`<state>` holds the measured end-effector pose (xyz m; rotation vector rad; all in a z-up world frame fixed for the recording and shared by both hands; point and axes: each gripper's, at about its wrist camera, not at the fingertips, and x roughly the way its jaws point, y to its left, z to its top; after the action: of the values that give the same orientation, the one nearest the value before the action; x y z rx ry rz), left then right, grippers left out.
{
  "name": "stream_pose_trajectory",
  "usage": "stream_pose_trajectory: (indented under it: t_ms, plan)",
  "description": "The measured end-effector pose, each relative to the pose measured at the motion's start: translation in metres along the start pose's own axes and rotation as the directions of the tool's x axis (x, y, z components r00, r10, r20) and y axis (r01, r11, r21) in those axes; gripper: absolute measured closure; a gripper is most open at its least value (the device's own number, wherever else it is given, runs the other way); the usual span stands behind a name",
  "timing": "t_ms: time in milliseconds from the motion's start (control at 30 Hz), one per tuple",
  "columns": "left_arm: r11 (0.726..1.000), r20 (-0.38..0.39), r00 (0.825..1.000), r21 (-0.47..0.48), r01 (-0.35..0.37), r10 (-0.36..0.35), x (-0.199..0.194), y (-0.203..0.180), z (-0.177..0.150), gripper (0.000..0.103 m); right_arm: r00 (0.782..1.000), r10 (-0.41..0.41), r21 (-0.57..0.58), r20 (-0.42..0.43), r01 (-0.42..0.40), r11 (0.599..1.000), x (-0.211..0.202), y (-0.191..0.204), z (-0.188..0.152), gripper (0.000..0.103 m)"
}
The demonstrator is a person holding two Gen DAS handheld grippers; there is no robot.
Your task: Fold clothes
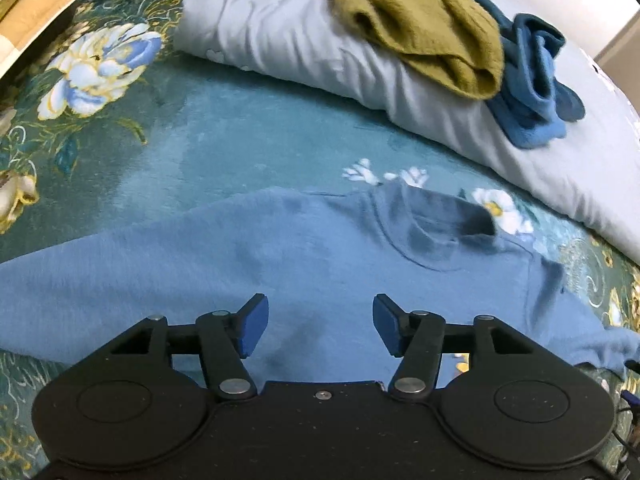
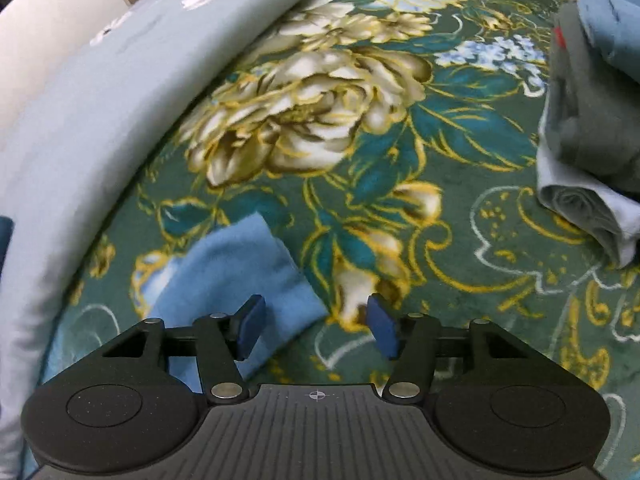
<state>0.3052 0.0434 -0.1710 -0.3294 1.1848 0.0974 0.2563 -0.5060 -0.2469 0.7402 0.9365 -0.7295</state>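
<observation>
A light blue sweater (image 1: 280,264) lies spread flat on the green floral blanket (image 1: 224,132), its collar (image 1: 440,228) toward the far right. My left gripper (image 1: 320,326) hovers open over the sweater's body, nothing between its blue pads. In the right wrist view one sleeve end of the sweater (image 2: 236,280) lies on the blanket. My right gripper (image 2: 316,328) stands open just above it; its left pad (image 2: 250,330) is over the sleeve and its right pad (image 2: 384,330) is over bare blanket.
A pale grey-blue duvet (image 1: 304,44) lies along the back, with an olive garment (image 1: 416,20) and a dark blue garment (image 1: 532,84) heaped on it. A stack of folded grey clothes (image 2: 588,132) sits at the right. Cardboard (image 1: 36,8) lies at the far left.
</observation>
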Motion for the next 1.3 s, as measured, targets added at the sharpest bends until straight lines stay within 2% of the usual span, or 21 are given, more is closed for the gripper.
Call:
stream_pose_trajectory:
  t_ms: [100,233,300,500,667,767,833,933,1033,1167,1300]
  plan:
    - [1.000,0.002,1.000,0.023,0.009,-0.009,-0.002,-0.015,0.000,0.046,1.000,0.029,-0.040,-0.005,-0.030,0.999,0.001,0.007,-0.005,0.046]
    - [0.999,0.006,1.000,0.048,0.021,-0.021,-0.008,-0.035,-0.002,0.044,0.997,0.072,-0.099,-0.017,-0.073,0.992,0.002,0.017,-0.011,0.085]
    - [0.998,0.010,1.000,0.064,0.026,-0.026,-0.011,-0.043,-0.002,0.042,0.995,0.096,-0.106,-0.023,-0.098,0.989,0.001,0.019,-0.012,0.095]
    - [0.996,0.010,1.000,0.087,0.029,-0.030,-0.020,-0.054,-0.008,0.041,0.997,0.066,-0.078,0.035,-0.063,0.995,-0.021,-0.003,-0.001,0.098]
    - [0.997,0.002,0.999,0.064,0.035,-0.035,-0.025,-0.052,-0.012,0.041,0.997,0.082,-0.049,0.013,-0.082,0.995,-0.025,-0.024,-0.010,0.098]
    - [0.997,0.010,0.999,0.069,0.039,-0.040,-0.031,-0.051,-0.012,0.039,0.993,0.110,-0.052,0.047,-0.107,0.993,-0.034,-0.017,-0.008,0.098]
    - [0.997,0.019,0.999,0.064,0.039,-0.040,-0.036,-0.047,-0.012,0.037,0.984,0.150,-0.117,0.092,-0.139,0.983,-0.048,-0.001,-0.004,0.098]
    - [0.998,0.038,0.998,0.041,0.038,-0.040,-0.044,-0.036,-0.010,0.036,0.957,0.249,-0.278,0.146,-0.202,0.939,-0.078,0.037,-0.005,0.098]
    - [0.999,0.054,0.998,0.009,0.034,-0.035,-0.054,-0.019,-0.007,0.036,0.921,0.364,-0.418,0.140,-0.278,0.865,-0.103,0.078,-0.015,0.098]
    - [0.998,0.073,0.997,-0.053,0.021,-0.017,-0.068,0.012,-0.001,0.035,0.884,0.466,-0.565,0.038,-0.365,0.740,-0.122,0.134,-0.058,0.098]
    - [0.993,0.089,0.996,-0.118,0.003,0.008,-0.082,0.055,-0.002,0.035,0.856,0.506,-0.632,-0.108,-0.452,0.629,-0.131,0.180,-0.117,0.097]
